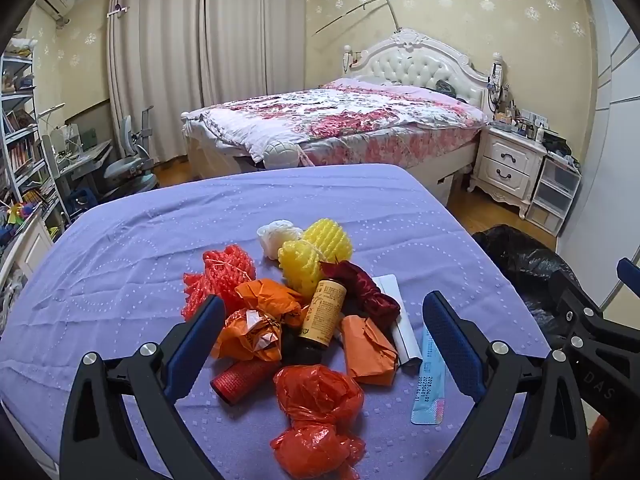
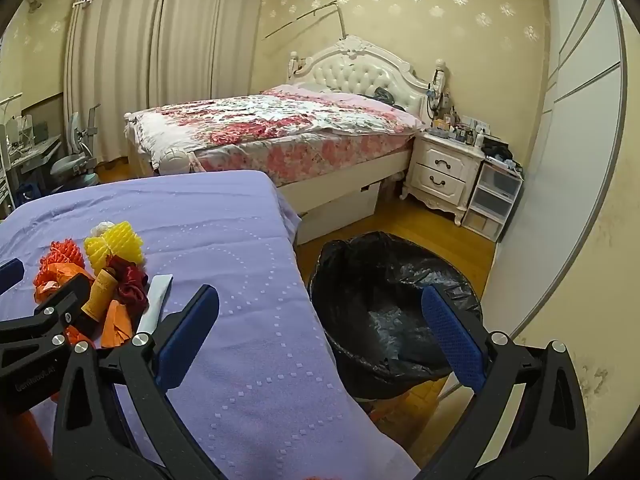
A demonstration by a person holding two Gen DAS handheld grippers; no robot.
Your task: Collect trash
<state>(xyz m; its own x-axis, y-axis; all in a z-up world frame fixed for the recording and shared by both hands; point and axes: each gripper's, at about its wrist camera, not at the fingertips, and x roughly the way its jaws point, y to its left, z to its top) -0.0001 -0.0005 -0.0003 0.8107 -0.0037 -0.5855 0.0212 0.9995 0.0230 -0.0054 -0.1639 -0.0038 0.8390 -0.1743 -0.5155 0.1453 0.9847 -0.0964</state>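
My left gripper [image 1: 324,344] hangs open over the trash pile [image 1: 304,320]; my right gripper [image 2: 320,336], also open, straddles the table's [image 2: 240,240] right edge beside the bin [image 2: 360,364].

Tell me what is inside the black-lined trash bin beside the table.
The trash bin shows only crinkled black liner; no trash is visible. The right gripper finger hides part of the inside.

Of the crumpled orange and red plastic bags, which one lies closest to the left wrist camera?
The red-orange knotted plastic bag, at the pile's near edge; the paler orange ones lie farther back.
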